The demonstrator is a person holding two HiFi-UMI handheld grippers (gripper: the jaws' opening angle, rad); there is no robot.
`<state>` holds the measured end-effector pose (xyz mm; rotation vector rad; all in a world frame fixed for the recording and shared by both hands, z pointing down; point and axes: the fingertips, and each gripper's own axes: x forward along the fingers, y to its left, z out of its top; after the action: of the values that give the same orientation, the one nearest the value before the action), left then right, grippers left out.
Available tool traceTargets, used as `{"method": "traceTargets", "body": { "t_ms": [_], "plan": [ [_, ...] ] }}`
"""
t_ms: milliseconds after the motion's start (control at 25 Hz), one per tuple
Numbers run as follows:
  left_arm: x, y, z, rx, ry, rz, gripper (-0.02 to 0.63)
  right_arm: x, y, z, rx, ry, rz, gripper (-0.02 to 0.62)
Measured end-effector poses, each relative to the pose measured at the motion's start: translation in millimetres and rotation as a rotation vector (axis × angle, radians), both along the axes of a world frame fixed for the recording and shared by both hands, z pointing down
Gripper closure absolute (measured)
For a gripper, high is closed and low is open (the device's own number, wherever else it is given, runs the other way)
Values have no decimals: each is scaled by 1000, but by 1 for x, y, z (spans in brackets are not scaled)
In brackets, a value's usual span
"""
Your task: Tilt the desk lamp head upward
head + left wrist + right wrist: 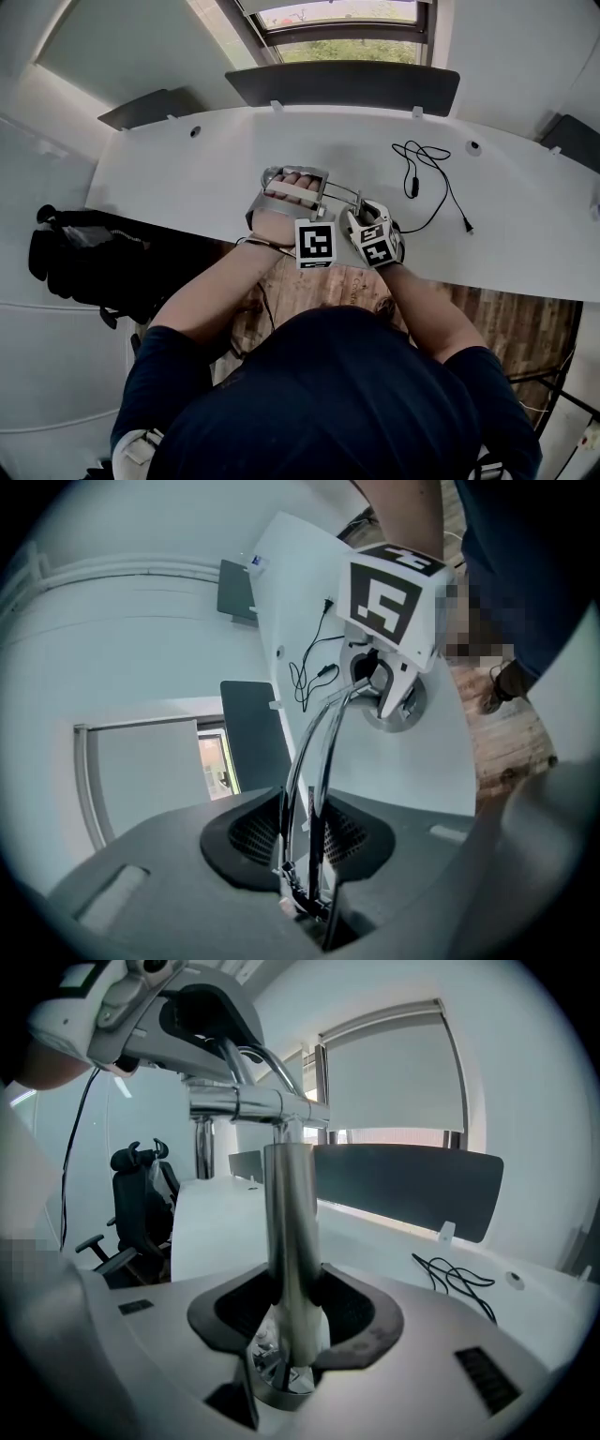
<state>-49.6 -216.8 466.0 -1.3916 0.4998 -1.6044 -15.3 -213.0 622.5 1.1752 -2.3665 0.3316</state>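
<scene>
The desk lamp stands near the front edge of the white desk point(187, 178). Its round base point(405, 710) and upright chrome post point(291, 1232) show in the gripper views. My right gripper point(295, 1309) is shut on that post, low down near the base. Two thin curved chrome rods point(314, 752) rise from the post, and my left gripper point(305, 834) is shut on them near a small hinge. In the head view both marker cubes sit side by side, left point(316, 243) and right point(377, 245). The lamp head itself is hidden behind the hands.
A loose black cable point(424, 169) lies on the desk to the right of the lamp. A dark partition panel point(342, 84) runs along the desk's far edge under a window. A black office chair point(84, 262) stands to the left, on the wooden floor point(516, 328).
</scene>
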Motion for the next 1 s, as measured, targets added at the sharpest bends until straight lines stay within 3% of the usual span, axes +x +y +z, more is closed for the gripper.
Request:
{"method": "traceTargets", "body": {
  "t_ms": [360, 640, 800, 1000],
  "plan": [
    [8, 8, -5, -6, -107, 38, 522, -2, 3, 0, -6, 16, 21, 437],
    [6, 7, -5, 28, -101, 29, 520, -4, 6, -1, 10, 37, -30, 434],
    [9, 5, -14, 66, -78, 52, 454, -2, 7, 0, -7, 53, -41, 408],
    [4, 20, -23, 66, -48, 79, 453, 5, 20, -18, 24, 25, -38, 393]
  ]
}}
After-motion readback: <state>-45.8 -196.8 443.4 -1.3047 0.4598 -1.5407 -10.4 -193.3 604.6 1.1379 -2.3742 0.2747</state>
